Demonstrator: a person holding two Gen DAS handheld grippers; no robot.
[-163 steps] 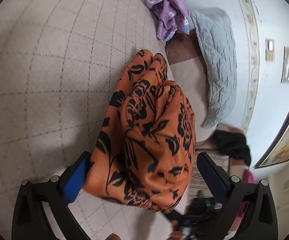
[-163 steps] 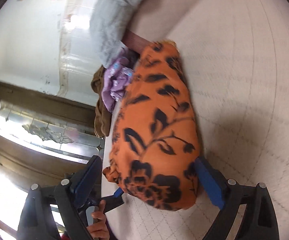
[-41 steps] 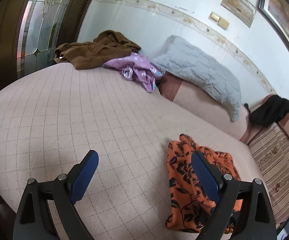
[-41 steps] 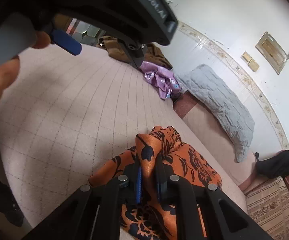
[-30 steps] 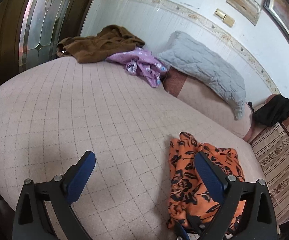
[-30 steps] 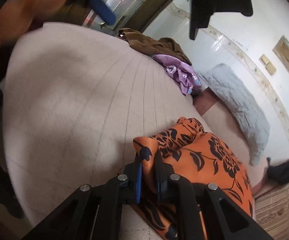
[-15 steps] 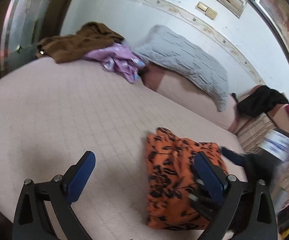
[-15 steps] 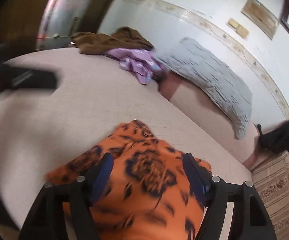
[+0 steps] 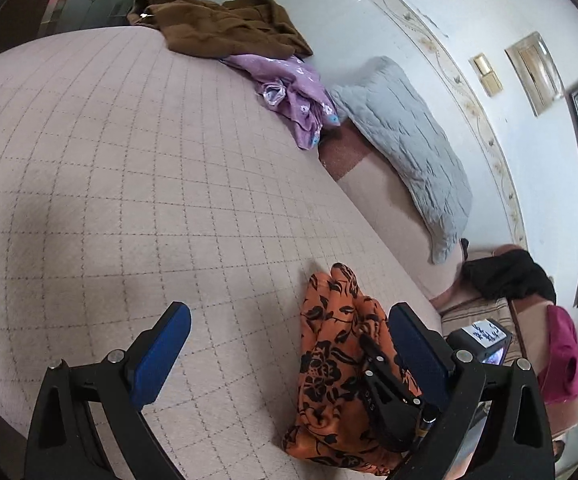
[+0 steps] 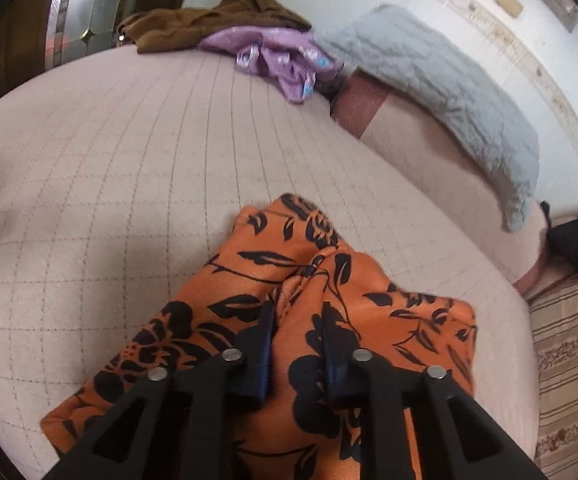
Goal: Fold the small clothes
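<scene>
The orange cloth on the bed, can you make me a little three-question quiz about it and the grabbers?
1. True or false: the left gripper is clamped on the orange cloth.
2. Which gripper has a fold of the orange cloth between its fingers?
A. left
B. right
C. neither
3. Fill in the blank: at the far end of the bed, the purple cloth lies between the brown cloth and the grey ____.

Key:
1. False. Its jaws are wide apart over the bed, with the cloth lying beside it.
2. B. The right gripper is nearly closed, with a fold between its fingers.
3. pillow
</scene>
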